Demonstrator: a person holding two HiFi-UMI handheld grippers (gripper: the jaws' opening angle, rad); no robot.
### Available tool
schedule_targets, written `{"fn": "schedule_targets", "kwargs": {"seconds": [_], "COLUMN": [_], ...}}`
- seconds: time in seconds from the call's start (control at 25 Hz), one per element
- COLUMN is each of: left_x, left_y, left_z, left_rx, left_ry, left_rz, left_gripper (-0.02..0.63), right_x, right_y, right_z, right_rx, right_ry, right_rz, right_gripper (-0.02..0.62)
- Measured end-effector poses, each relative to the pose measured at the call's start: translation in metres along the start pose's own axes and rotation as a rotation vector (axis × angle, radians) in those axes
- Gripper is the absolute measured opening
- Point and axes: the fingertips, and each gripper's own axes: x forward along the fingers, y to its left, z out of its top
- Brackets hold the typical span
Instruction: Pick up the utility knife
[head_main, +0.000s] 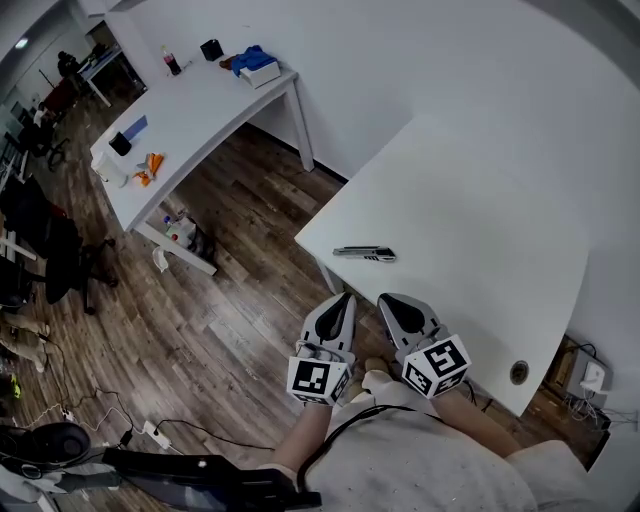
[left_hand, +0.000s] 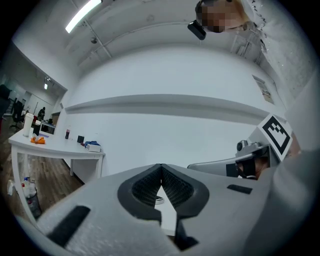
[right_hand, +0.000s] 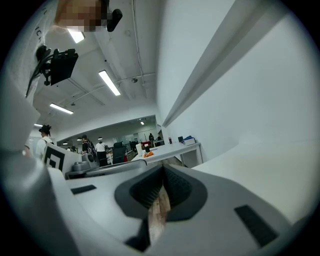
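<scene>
– Closest to the head camera is the person's pale shirt (head_main: 420, 470). Just past it are the left gripper (head_main: 345, 298) and the right gripper (head_main: 386, 300), side by side with their marker cubes toward the body. How do the jaws stand?

– Both are closed. In the left gripper view the left gripper's (left_hand: 160, 168) ribbed pads meet at the tips with nothing between them. Only a sliver of the white table (left_hand: 167, 214) shows through the gap lower down. The right gripper (right_hand: 163, 170) looks the same in its own view: pads together and empty, with wooden floor (right_hand: 159, 212) visible through the slit.

– Touching anything?

– No. Both hang in the air at the near edge of the table (head_main: 480, 200), pointing across it and roughly level.

– And the utility knife (head_main: 365, 254)?

– It lies flat on the table, close to the near left corner. Its long axis runs left to right in the head view, roughly crosswise to the way the grippers point, with the right end a touch lower in the picture. That end looks darker and the rest silvery. I cannot tell which end carries the blade.

– Relative to the grippers?

– It is ahead of both tips and about centred between them, near but clearly apart from either. Bare tabletop separates it from the jaws.
</scene>
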Motion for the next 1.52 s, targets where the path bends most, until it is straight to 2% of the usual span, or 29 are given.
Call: {"fn": "schedule_targets", "kwargs": {"seconds": [0.16,0.64,0.8,0.96,1.2,1.28,1.52], "left_x": [0.015,0.043,0.054,0.062,0.069,0.069,0.07], "left_y": [0.006,0.035,0.041,0.044,0.053,0.054,0.059], "left_z": [-0.01,-0.053,-0.065,-0.073,-0.085,-0.088,-0.092], "left_rx": [-0.017,-0.048,-0.057,-0.065,-0.076,-0.079,-0.092], "left_ry": [0.006,0.027,0.035,0.043,0.056,0.063,0.075], "left_rz": [0.018,0.074,0.075,0.079,0.098,0.103,0.117], "left_gripper": [0.006,0.006,0.006,0.006,0.006,0.006,0.006], "right_x": [0.016,0.06,0.072,0.086,0.107,0.114,0.137], "right_y": [-0.01,-0.033,-0.038,-0.043,-0.062,-0.069,-0.09], "right_z": [-0.008,-0.036,-0.045,-0.056,-0.07,-0.078,-0.096], "right_rx": [-0.005,-0.042,-0.101,-0.207,-0.386,-0.422,-0.608], "right_ry": [0.01,0.074,0.116,0.217,0.385,0.461,0.682], "right_rz": [-0.005,0.081,0.116,0.189,0.252,0.297,0.417], "right_gripper": [0.008,0.008,0.008,0.009,0.014,0.08,0.158]}}
